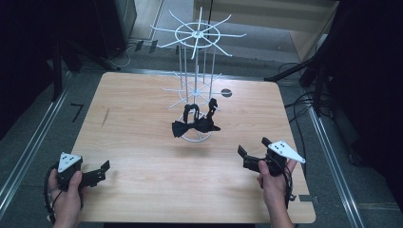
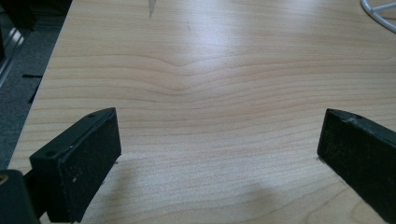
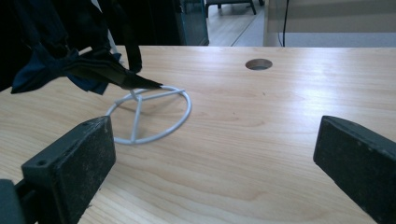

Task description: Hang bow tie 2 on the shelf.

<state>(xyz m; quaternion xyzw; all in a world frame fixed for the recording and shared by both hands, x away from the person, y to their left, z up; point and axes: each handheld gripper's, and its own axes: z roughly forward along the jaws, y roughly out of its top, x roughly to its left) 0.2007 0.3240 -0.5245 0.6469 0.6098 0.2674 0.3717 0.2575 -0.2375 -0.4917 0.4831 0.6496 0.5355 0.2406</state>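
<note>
A white wire display rack (image 1: 197, 35) stands at the middle of the wooden table (image 1: 142, 142), on a ring base (image 3: 154, 116). Two black bow ties (image 1: 195, 124) hang low on it, just above the base; they also appear as dark bow ties (image 3: 79, 65) at the upper left of the right gripper view. My left gripper (image 1: 105, 171) rests near the front left corner, open, with bare wood between its jaws. My right gripper (image 1: 254, 148) is at the front right, open and empty, pointing toward the rack.
A round cable hole (image 1: 226, 92) sits in the table behind the rack, to the right. Dark stands and cables (image 1: 304, 102) line the floor on both sides. Bare wood lies between the grippers and the rack.
</note>
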